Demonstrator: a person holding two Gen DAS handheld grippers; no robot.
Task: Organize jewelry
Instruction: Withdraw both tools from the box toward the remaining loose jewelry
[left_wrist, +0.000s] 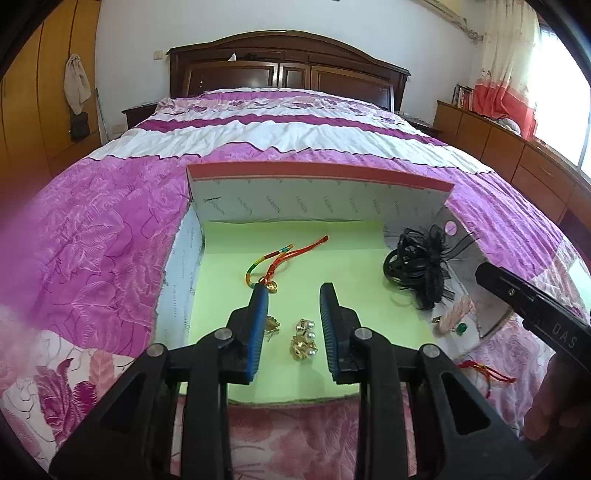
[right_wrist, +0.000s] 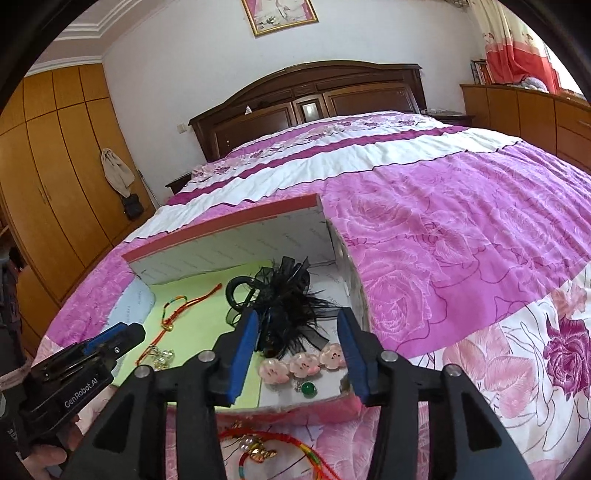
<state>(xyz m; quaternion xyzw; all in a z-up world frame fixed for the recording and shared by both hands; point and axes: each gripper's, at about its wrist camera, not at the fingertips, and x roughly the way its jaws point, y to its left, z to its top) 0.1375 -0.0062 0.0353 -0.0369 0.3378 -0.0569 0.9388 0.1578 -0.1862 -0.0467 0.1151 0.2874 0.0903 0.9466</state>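
Observation:
An open box (left_wrist: 317, 173) with a green liner (left_wrist: 351, 258) lies on the bed. In it are a red cord bracelet with a gold charm (left_wrist: 275, 260), gold pearl earrings (left_wrist: 304, 339), a black feather hair clip (left_wrist: 421, 266), a pink hair clip (right_wrist: 308, 363) and a green bead (right_wrist: 308, 389). My left gripper (left_wrist: 293, 332) is open, its fingers either side of the earrings. My right gripper (right_wrist: 299, 354) is open over the box's right part, above the pink clip. A red cord bracelet (right_wrist: 266, 448) lies on the quilt outside the box's near edge.
The box sits on a pink floral quilt (left_wrist: 103, 258). The wooden headboard (left_wrist: 288, 66) is at the far end, wardrobes (right_wrist: 55, 166) on the left and a low cabinet (left_wrist: 517, 155) on the right. My right gripper shows in the left wrist view (left_wrist: 535, 306).

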